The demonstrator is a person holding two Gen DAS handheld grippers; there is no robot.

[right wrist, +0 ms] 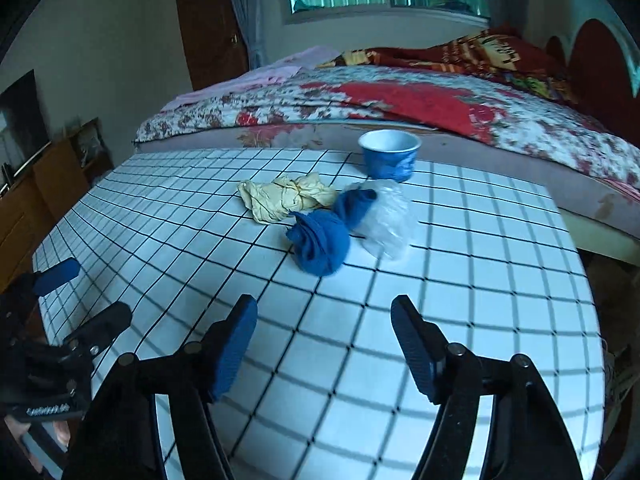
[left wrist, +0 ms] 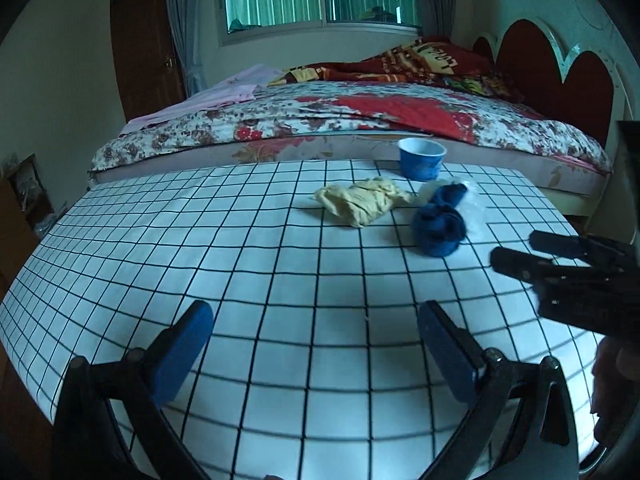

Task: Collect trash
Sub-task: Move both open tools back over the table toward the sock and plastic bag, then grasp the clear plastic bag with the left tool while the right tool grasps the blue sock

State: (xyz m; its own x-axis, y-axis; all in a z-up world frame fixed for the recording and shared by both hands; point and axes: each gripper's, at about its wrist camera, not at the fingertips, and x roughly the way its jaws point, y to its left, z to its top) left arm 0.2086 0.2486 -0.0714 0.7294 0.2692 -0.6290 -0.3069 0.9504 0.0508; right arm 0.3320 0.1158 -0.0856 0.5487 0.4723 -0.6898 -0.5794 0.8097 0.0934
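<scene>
Both grippers, left (left wrist: 316, 344) and right (right wrist: 324, 344), stand open and empty at the lower frame.
Upper centre, cup (right wrist: 389, 155) looks empty; wads (right wrist: 320, 240) lie on the table (right wrist: 480, 280) below it.

I am seeing the clear plastic wrap (right wrist: 386, 220) lying blurred behind the blue crumpled wad (right wrist: 322, 242), its edges hard to tell. The right gripper (left wrist: 516, 250) is being cut off by the left view's right edge beside that wad.
</scene>
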